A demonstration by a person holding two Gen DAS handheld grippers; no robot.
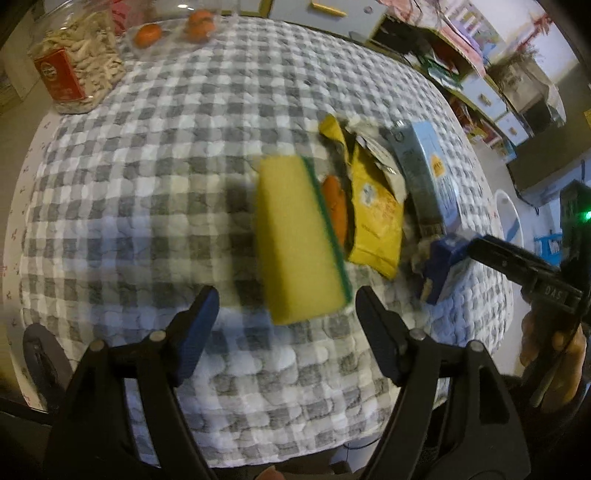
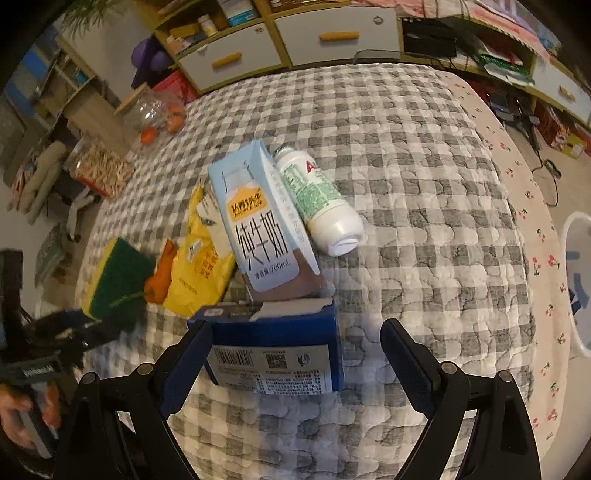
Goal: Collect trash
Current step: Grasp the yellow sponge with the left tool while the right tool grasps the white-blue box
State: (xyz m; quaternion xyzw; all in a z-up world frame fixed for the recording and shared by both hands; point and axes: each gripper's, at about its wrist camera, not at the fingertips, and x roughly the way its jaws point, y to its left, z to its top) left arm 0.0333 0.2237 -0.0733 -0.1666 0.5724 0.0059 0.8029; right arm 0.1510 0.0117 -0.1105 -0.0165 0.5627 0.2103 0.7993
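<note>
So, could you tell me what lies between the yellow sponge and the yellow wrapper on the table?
A piece of orange peel lies between the sponge and the yellow wrapper, touching both; the left wrist view shows it best.

Dim indoor light, with strong fisheye bending and dark corners. The sponge [image 1: 301,240] is motion-blurred in both views.

The left gripper [image 1: 286,325] hangs above the checked bench [image 1: 147,166], its jaws standing wide with nothing pressed between them, and a blurred yellow sponge [image 1: 299,240] with a green edge lies just ahead of the fingertips. Beside the sponge toward the bench's right edge lie an orange peel [image 1: 335,210], a crumpled yellow wrapper [image 1: 376,218], a light blue milk carton [image 1: 428,177] and a dark blue box [image 1: 441,266]. At the far left corner stands a clear jar [image 1: 79,59] with a red label, with small oranges [image 1: 173,27] near it.
</note>
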